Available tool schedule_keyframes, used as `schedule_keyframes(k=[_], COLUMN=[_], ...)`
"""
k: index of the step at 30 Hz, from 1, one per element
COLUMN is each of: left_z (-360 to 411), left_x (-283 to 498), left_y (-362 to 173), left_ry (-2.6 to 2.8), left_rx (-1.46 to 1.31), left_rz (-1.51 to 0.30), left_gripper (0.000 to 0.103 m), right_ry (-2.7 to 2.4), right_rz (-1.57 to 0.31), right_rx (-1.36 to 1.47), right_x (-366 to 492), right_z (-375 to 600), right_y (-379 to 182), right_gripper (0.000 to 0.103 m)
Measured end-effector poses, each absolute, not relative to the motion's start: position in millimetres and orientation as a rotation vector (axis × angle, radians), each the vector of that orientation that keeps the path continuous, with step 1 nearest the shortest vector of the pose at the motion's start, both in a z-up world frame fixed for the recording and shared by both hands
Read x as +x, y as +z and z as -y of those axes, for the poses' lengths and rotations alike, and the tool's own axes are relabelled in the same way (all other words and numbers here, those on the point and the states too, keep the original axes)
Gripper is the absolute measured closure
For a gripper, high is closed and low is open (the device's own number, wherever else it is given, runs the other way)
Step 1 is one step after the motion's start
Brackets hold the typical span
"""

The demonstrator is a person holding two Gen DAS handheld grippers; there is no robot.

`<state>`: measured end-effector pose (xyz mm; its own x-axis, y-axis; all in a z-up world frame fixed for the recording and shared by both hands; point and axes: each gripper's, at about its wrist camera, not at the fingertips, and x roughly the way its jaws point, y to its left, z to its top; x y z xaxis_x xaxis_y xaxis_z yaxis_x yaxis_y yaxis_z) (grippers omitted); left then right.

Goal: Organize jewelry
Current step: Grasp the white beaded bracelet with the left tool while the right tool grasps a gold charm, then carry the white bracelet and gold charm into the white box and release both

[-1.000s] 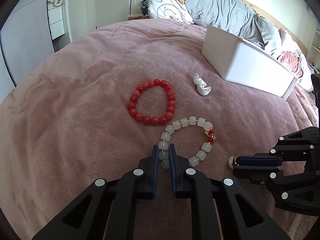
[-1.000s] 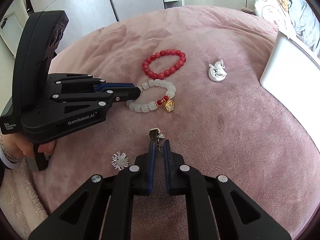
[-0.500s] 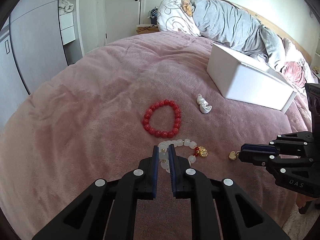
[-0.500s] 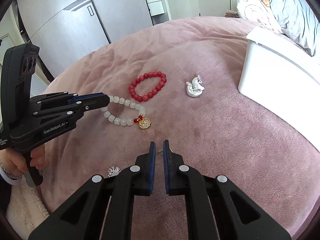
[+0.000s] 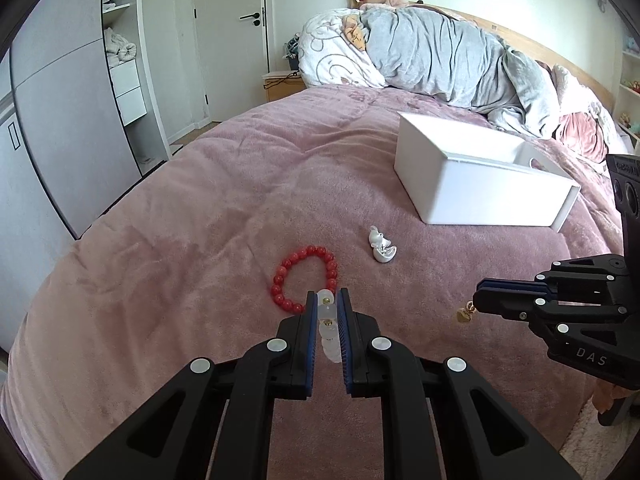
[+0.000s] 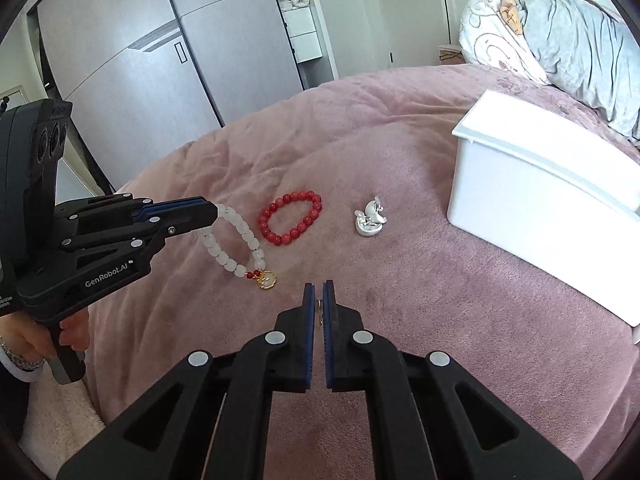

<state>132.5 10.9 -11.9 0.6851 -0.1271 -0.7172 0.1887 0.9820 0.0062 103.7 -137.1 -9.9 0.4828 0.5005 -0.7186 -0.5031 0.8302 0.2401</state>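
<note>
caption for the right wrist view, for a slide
Left hand-held gripper lifts a white bead bracelet above the pink blanket, red bracelet beside.

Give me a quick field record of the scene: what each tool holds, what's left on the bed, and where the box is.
left tool: shut on white bead bracelet, lifted, its gold charm hanging lowest
right tool: shut on small gold pendant, dangling
red bead bracelet: lying on the pink blanket
silver trinket: on the blanket, between red bracelet and box
white box: open, beyond the trinket
</note>
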Motion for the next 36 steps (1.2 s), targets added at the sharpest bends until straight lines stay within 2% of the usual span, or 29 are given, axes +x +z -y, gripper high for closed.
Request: schedule_keyframes(k=[14,36], left_z=[16,128], left_x=[140,211], left_y=[61,137], left_ry=[-0.237,-0.417], left_rx=[0.107,0.190], left_rz=[-0.710,-0.622], left_gripper=[0.088,0.088], right_ry=[0.560,0.412], right_rz=[-0.772,-0.628], right_rx=[0.099,0.048], right_x=[118,160], right_z=[192,298], right_y=[48,114], right_gripper=[0.098,0.098])
